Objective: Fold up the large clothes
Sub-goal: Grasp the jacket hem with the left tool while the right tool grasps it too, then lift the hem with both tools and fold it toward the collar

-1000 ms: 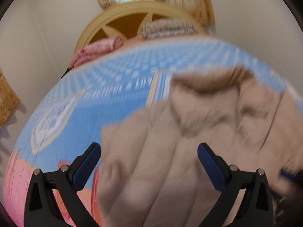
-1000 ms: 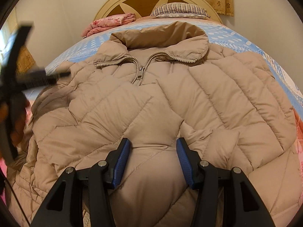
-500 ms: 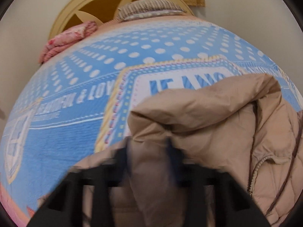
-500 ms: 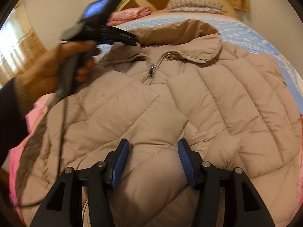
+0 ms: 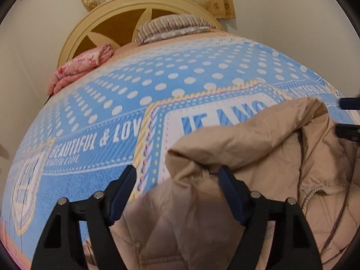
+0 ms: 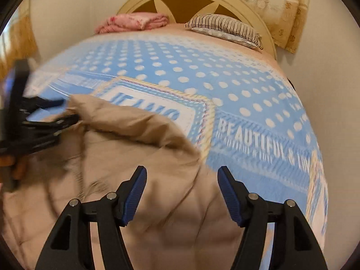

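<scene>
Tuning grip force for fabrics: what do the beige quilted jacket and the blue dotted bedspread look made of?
Beige quilted jacket: looks like a thin woven synthetic shell over puffy fill, going by its faint sheen, stitched channels and soft billowing creases; likely slippery.
Blue dotted bedspread: looks like matte, fuzzy fleece or brushed cotton with printed dots and lettering and no shine; the fibre cannot be told.

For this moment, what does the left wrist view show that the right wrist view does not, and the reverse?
Only the left wrist view: the jacket's zipper edge and the left hand-held gripper from behind, jaws apart over the collar, just reopened.

Only the right wrist view: the right hand-held gripper, jaws apart, just widened, and the bedspread's right side.

Both: beige puffer jacket, pink folded blanket, striped pillow, headboard.
</scene>
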`<state>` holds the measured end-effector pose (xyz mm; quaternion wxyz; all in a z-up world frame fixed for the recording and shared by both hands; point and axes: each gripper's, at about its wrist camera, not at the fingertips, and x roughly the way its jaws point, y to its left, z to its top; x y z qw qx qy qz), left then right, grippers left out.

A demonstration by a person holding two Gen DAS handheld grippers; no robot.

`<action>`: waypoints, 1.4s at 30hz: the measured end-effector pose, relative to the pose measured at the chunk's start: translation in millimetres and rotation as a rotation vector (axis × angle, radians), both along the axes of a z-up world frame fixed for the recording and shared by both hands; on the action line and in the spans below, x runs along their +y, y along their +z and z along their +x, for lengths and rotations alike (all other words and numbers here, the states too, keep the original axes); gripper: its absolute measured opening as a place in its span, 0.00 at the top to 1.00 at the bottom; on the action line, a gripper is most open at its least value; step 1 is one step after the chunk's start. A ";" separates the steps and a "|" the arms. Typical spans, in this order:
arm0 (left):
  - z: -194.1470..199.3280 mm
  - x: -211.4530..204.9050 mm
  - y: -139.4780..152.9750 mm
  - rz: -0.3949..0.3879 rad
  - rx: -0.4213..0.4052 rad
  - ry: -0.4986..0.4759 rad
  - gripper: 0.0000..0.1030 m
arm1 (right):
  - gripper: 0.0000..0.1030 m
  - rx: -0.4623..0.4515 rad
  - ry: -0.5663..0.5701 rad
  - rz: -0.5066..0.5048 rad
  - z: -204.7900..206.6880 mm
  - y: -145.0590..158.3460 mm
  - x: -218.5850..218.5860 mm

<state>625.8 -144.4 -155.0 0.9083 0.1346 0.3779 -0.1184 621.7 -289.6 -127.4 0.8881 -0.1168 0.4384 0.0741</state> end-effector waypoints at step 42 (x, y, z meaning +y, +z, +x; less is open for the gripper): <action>-24.8 -18.3 41.8 -0.083 -0.090 -0.045 0.29 | 0.99 -0.046 0.141 -0.112 -29.0 -41.4 24.2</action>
